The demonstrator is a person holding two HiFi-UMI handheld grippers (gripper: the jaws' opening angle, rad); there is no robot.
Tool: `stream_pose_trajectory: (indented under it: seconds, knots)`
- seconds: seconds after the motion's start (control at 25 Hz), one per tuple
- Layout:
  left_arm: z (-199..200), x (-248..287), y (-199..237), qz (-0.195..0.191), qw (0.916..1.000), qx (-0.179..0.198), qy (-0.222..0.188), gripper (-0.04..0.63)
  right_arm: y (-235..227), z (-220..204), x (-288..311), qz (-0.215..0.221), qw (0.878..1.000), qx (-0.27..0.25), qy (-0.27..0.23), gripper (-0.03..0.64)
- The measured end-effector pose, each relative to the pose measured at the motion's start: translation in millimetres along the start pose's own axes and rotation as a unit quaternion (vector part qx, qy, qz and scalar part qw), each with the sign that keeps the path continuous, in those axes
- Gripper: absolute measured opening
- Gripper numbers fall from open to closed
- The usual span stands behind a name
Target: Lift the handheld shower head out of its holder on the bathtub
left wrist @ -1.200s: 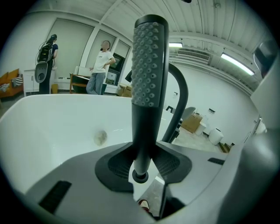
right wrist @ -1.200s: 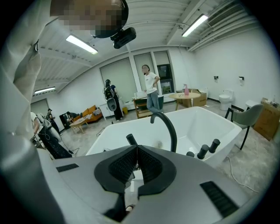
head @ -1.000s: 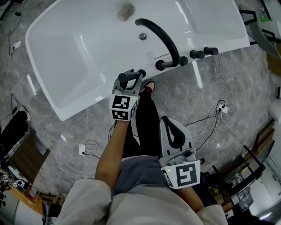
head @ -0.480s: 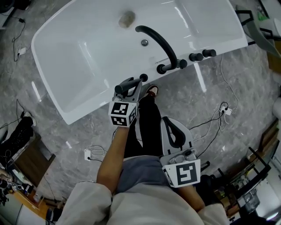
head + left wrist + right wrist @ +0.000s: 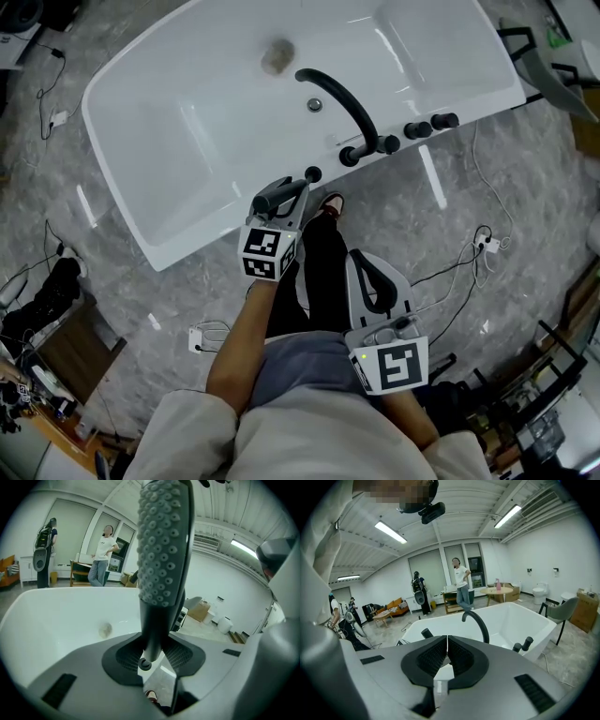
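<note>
Left gripper [image 5: 152, 657] jaws clamp shower head [image 5: 161, 550] handle | right gripper [image 5: 446, 657] jaws closed, empty | likely rigid, light, slick; hold handle.

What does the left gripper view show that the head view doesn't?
Only the left gripper view: the studded spray face of the shower head, the fingers clamped on its handle, and people standing beyond the bathtub. Only the head view: the arched black spout, the knobs, the right gripper and floor cables. Both: the shower head itself, the bathtub and its drain.
</note>
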State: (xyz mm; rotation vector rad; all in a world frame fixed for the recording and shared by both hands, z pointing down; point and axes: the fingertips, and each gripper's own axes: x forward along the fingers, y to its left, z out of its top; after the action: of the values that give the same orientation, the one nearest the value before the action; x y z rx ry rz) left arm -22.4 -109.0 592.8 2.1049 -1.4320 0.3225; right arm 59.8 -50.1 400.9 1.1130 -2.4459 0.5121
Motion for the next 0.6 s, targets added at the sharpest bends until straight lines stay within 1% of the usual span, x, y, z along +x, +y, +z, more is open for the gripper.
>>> stream_pose_trajectory:
  seconds: [0.16, 0.4, 0.6]
  knots:
    - [1, -11, -9, -0.005, 0.9999, 0.008, 0.002, 0.138, 0, 5, -3, -0.003, 1.000, 0.010, -0.009, 0.020]
    - [1, -27, -14, -0.010, 0.9999, 0.008, 0.006, 0.138, 3, 18, -13, -0.011, 0.999, 0.009, -0.030, 0.020]
    - [9, -41, -17, -0.016, 0.9997, 0.017, 0.002, 0.138, 3, 25, -23, -0.022, 0.999, 0.009, -0.045, 0.020]
